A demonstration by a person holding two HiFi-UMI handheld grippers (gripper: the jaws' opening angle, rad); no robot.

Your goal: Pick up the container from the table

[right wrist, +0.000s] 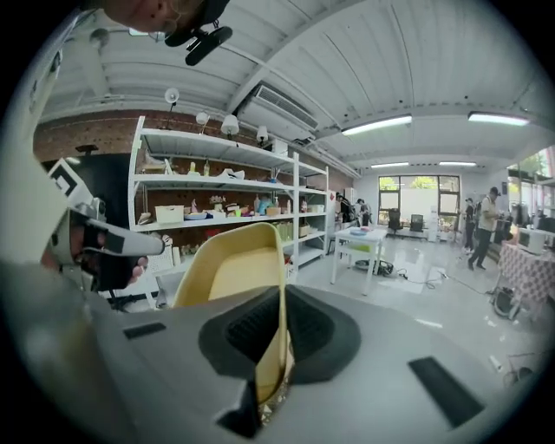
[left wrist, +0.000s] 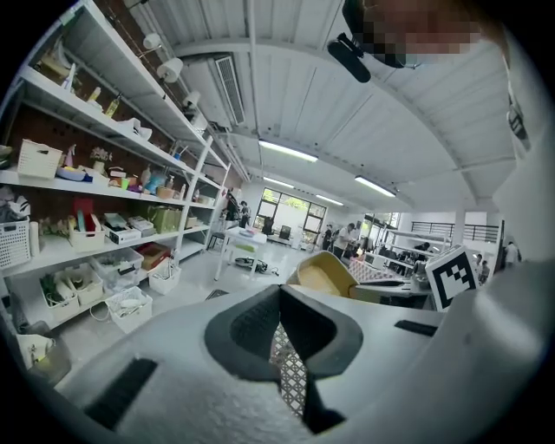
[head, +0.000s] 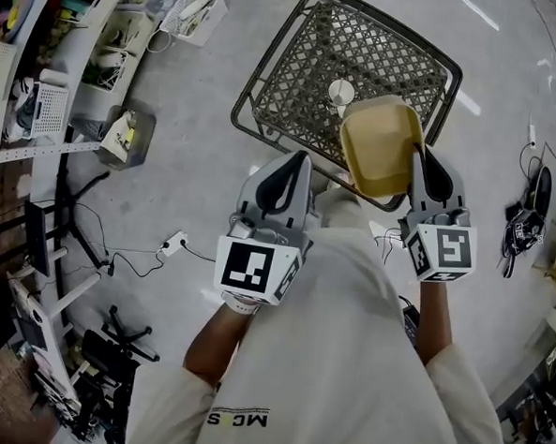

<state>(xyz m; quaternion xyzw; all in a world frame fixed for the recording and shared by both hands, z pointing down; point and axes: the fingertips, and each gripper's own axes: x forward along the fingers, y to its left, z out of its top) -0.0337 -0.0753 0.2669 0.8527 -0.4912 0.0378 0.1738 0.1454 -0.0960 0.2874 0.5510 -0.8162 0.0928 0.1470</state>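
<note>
A yellow container, a shallow tray, is held up in the air over the near right corner of a black wire-mesh table. My right gripper is shut on the tray's right rim. In the right gripper view the rim runs between the jaws, and the container stands up to their left. My left gripper hangs to the left of the tray, apart from it, its jaws shut with nothing between them. From the left gripper view the container shows beyond the jaws.
A white paper cup stands on the mesh table. White shelves full of bins line the left side. A white basket, a power strip with cables and a black chair base lie on the grey floor.
</note>
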